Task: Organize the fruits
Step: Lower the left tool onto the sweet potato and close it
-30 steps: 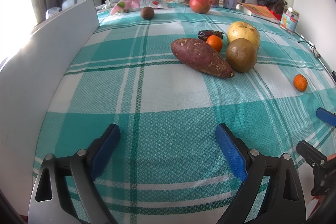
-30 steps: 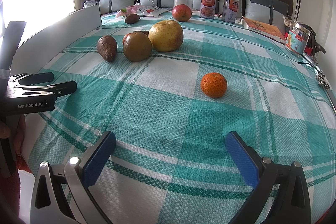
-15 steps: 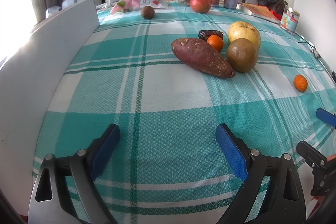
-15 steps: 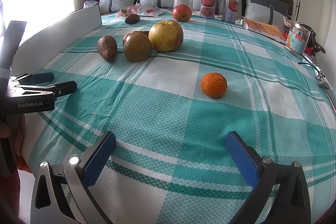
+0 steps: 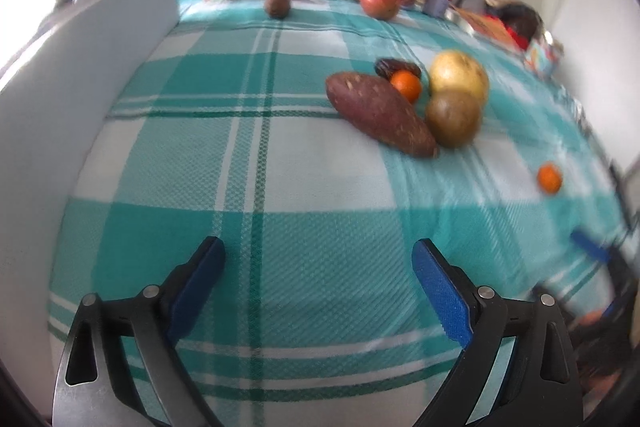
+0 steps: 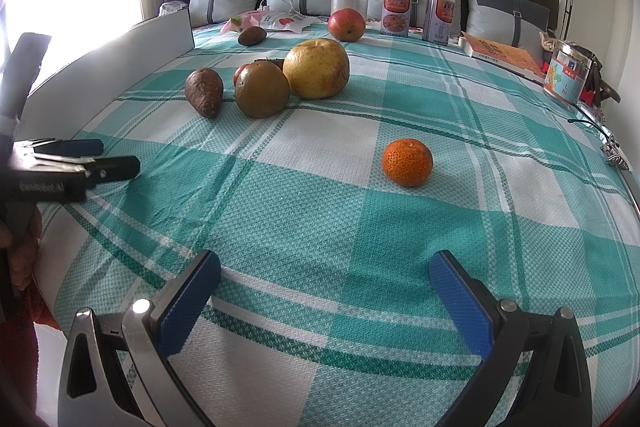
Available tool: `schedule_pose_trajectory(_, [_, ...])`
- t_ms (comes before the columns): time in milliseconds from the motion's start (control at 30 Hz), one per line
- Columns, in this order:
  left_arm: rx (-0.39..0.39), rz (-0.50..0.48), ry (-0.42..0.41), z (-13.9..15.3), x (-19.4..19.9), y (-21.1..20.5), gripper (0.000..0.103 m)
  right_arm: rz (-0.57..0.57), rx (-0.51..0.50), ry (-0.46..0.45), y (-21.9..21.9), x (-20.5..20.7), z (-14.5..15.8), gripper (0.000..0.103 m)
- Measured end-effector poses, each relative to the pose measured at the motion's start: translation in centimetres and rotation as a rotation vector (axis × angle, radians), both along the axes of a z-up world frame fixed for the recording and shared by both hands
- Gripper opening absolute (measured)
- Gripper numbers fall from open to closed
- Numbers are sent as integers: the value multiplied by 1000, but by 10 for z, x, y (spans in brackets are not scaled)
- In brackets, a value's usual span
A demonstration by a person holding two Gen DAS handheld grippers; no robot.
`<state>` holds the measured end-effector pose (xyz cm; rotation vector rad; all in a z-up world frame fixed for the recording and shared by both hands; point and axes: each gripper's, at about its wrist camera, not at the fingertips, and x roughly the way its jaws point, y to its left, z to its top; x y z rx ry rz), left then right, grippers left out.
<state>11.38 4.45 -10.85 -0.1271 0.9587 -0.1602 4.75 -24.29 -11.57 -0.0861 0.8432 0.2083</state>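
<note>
Both tongs hang low over the near end of the bed [image 6: 320, 227], jaws spread wide and empty: the right tongs [image 6: 324, 283] face a lone mandarin [image 6: 407, 163] lying apart on the checked cover, the left tongs [image 5: 318, 263] point up the middle. Farther on, a cluster lies touching: sweet potato [image 5: 380, 115], brown round fruit [image 5: 452, 117], yellow pear [image 6: 317, 68], a second small mandarin [image 5: 406, 86]. Beyond, near the pillows, a red apple [image 6: 346, 24] and cans [image 6: 397, 11]
</note>
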Motion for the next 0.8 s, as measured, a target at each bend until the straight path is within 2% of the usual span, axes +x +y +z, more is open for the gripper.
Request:
schedule_pose_trajectory(67, [-92, 6, 14, 10, 13, -2, 95, 0, 0, 0, 0, 0, 0, 103])
schedule_pose_trajectory(100, [-102, 3, 11, 16, 21, -6, 95, 0, 0, 0, 0, 0, 0, 103])
schedule_pose_trajectory(200, [-76, -11, 15, 29, 52, -26, 95, 0, 0, 0, 0, 0, 0, 103])
schedule_pose_trajectory(367, [-37, 39, 100, 10, 90, -38, 94, 1, 0, 0, 0, 0, 0, 103])
schedule_pose_trajectory(533, [-77, 74, 114, 5, 80, -12, 95, 1, 0, 0, 0, 0, 0, 103])
schedule_pose_trajectory(667, [-26, 71, 94, 8, 66, 5, 95, 0, 0, 0, 0, 0, 0, 103])
schedule_pose_trajectory(800, [5, 33, 97, 10, 71, -5, 94, 1, 0, 0, 0, 0, 0, 103])
